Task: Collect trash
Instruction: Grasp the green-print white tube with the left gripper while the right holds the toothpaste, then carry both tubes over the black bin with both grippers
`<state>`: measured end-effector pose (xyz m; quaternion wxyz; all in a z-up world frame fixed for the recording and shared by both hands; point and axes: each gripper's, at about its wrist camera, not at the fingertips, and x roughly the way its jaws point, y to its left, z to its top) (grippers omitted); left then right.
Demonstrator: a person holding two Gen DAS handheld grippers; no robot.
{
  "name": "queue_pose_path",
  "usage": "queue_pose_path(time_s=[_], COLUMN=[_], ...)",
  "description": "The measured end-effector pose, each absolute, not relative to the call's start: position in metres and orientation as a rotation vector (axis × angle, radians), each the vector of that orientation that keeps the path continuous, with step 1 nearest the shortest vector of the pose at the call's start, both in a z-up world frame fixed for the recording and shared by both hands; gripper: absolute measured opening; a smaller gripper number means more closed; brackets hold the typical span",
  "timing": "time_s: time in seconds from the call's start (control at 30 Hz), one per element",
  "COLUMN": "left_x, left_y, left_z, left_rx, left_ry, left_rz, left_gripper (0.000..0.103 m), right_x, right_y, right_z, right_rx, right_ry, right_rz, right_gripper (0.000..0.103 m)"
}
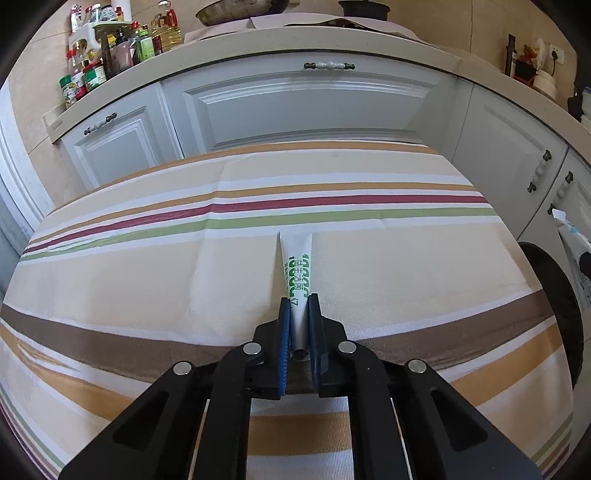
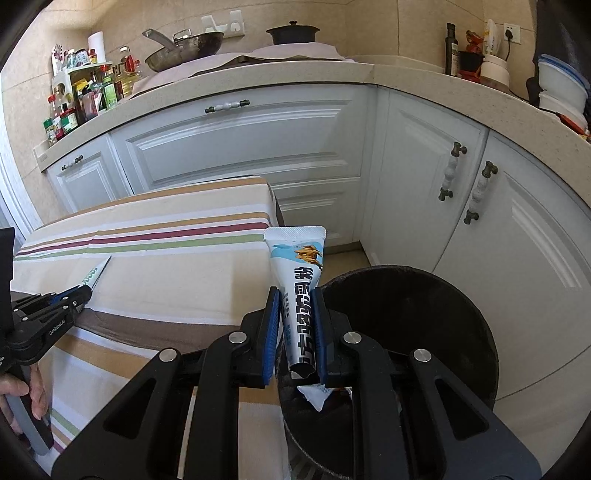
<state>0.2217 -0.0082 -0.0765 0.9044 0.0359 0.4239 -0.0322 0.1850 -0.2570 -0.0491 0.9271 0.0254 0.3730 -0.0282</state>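
Observation:
My left gripper (image 1: pixel 299 301) is shut on a white sachet with green print (image 1: pixel 297 269), held low over the striped tablecloth (image 1: pixel 147 280). The same sachet (image 2: pixel 94 275) and left gripper (image 2: pixel 79 293) show at the left of the right wrist view. My right gripper (image 2: pixel 295 295) is shut on a white and light-blue sachet with black characters (image 2: pixel 301 280). It holds the sachet at the near rim of a round black bin (image 2: pixel 424 317), right of the table's edge. The sachet's torn lower end hangs below the pads.
White kitchen cabinets (image 2: pixel 258 147) and a beige counter (image 2: pixel 258 77) stand behind the table. Bottles and jars (image 2: pixel 85 96) crowd the counter's left end; a wok (image 2: pixel 184 48) and black pot (image 2: pixel 293 33) sit on it. The bin's edge (image 1: pixel 554 295) shows at right.

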Motion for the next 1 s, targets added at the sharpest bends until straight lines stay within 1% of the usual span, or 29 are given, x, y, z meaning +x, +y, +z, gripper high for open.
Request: queue_pose_path(time_s=[0.33, 0.5, 0.7, 1.0], left_x=[0.197, 0.180, 0.162, 0.144], left_y=[-0.016, -0.035, -0.074, -0.131], left_z=[-0.056, -0.038, -0.021, -0.011], left_rx=[0.051, 0.046, 0.071, 0.112], left_ry=[0.824, 0.773, 0.718, 0.690], left_rz=[-0.082, -0.133, -0.223, -0.348], left_gripper=[0.009, 0.009, 0.009, 0.009], right_x=[0.166, 0.154, 0.135, 0.113], right_y=[-0.263, -0.272, -0.290, -0.323], right_z=[-0.036, -0.030, -0.022, -0.019], right_rx=[0.069, 0.077, 0.092, 0.122], right_ry=[0.728, 0.708, 0.681, 0.664], right_rz=[-0.076, -0.093, -0.131, -0.199], right_gripper=[0.017, 0.017, 0.017, 0.017])
